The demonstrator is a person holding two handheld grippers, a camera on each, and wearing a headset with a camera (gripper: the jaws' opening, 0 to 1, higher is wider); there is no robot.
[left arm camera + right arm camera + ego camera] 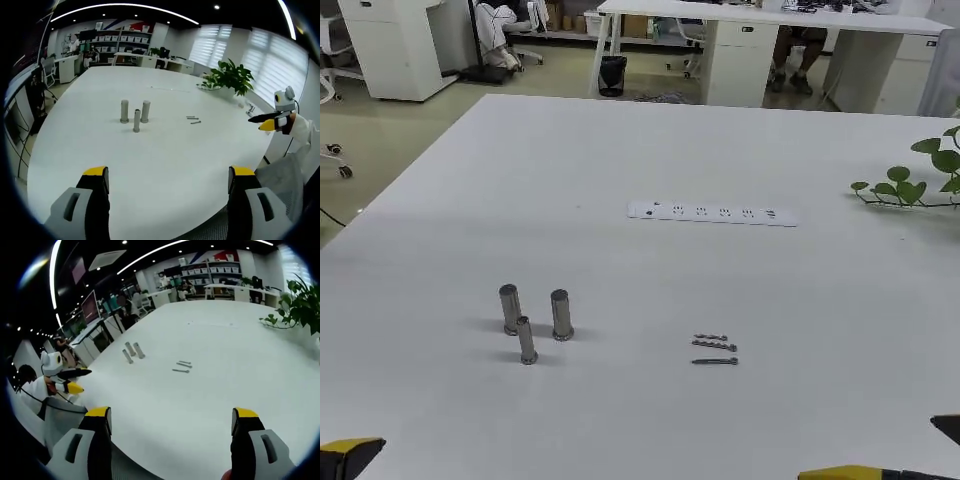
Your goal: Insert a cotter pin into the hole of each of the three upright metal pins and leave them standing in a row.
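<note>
Bare tabletop [620, 420] near side of three close-set upright pins [532, 325], wide gap across to cotter pins [715, 349], power strip [712, 213] well behind, plant [920, 180] at far right.

The table [620, 430] top looks like smooth white laminate, matt, with only a faint soft sheen toward its far edge. The three pins [561, 315] toward its left edge are bare grey metal, smooth-turned, with a dull satin gleam down their sides. The cotter pins [715, 349] nearer the right edge are thin grey metal wire, darker and duller. The power strip [712, 212] toward the far edge is white plastic, smooth and slightly glossy. The left gripper [168, 172] has a light grey matt plastic shell, black jaws and smooth yellow tips. The right gripper [172, 414] shows the same finish.
</note>
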